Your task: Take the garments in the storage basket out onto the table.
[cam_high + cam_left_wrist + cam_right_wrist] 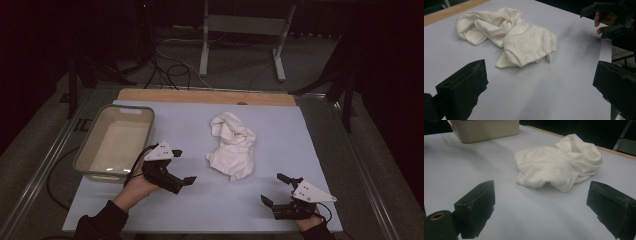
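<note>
Right tongs with jaws spread wide, one black jaw low left, the other low right, nothing between them but bare worktop. Pale blue-grey cover on the worktop, wooden edge strip at far right. Crumpled white cloth lies ahead of the jaws, centre to right, clear of both. Beige plastic tub stands at top left, well apart from the cloth. Dark background behind.
</note>
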The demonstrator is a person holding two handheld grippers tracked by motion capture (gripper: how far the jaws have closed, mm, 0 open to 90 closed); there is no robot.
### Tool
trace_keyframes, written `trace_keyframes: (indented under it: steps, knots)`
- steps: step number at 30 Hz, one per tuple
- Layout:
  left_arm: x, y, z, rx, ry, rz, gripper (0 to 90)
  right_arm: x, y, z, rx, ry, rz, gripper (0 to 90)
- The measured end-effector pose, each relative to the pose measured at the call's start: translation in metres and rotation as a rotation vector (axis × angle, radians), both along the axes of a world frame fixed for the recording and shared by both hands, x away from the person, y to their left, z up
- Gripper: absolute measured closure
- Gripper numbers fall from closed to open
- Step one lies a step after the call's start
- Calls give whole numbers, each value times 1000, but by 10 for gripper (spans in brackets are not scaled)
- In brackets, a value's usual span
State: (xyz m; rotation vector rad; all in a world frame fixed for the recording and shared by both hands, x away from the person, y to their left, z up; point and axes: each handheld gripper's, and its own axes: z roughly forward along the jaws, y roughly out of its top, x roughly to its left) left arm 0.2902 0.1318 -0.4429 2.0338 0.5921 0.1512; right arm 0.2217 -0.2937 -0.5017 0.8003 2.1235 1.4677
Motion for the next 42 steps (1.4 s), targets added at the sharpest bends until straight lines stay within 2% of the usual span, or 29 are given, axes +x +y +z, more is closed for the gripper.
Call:
trace_keyframes:
  steps: [3,4,10,17,20,26,30,31,34,36,37,41,42]
  knots:
    - [-5,4,-8,2,7,-10,3,0,0,0,-6,-3,0,83]
    - [-8,5,-14,15,9,-20,3,0,0,0,-5,-3,0,83]
    - [-16,8,-24,25,11,-58,4,0,0,0,-6,-3,2,83]
    - [-26,14,-40,72,32,-96,4,0,0,0,-6,-3,2,83]
    - [-30,17,-45,78,43,-88,4,-1,0,0,-7,-3,2,83]
    - [-40,27,-50,130,38,-86,4,-1,0,0,-3,-3,2,83]
    - [-41,31,-51,126,45,-71,4,0,-1,-1,-7,-3,3,83]
    - [-44,38,-52,145,42,-63,4,0,0,-1,-8,-3,6,83]
    - [-45,47,-54,152,54,-56,4,0,0,-1,-8,-2,6,83]
    - [-45,47,-54,152,54,-56,4,0,0,-1,-11,-3,6,83]
    - [-47,56,-57,155,73,-65,4,0,0,-1,-12,-5,5,83]
    - [-48,62,-60,164,89,-68,4,-1,-1,-2,-15,3,2,83]
    - [-49,67,-61,152,101,-64,4,-1,-1,-1,-17,-2,1,83]
